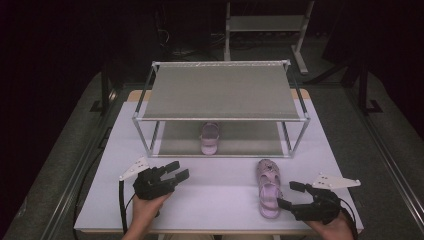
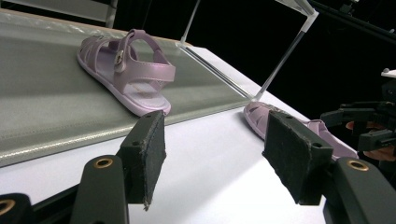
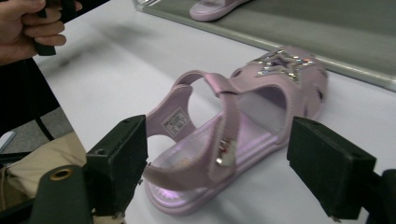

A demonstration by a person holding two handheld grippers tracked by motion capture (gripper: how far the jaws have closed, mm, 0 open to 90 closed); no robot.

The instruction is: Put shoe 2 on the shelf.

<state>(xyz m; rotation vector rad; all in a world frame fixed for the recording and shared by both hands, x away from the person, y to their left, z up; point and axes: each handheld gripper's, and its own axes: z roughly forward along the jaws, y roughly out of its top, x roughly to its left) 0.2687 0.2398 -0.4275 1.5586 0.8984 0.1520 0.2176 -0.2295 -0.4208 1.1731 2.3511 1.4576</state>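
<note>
High view: a pink sandal (image 1: 269, 188) lies on the white table (image 1: 220, 195) at about five o'clock from the table's middle, toe toward the metal rack (image 1: 222, 90). The right gripper (image 1: 289, 195) sits just beside its heel, at the sandal's four o'clock. In the right gripper view the jaws stand wide apart on either side of the heel strap and no pad presses on the shoe, so the sandal rests free between them. A second pink sandal (image 1: 209, 138) stands on the rack's lower shelf at twelve o'clock from the table's middle. The left gripper (image 1: 179, 170) hovers at seven o'clock, jaws apart with nothing between them, aimed toward the rack.
</note>
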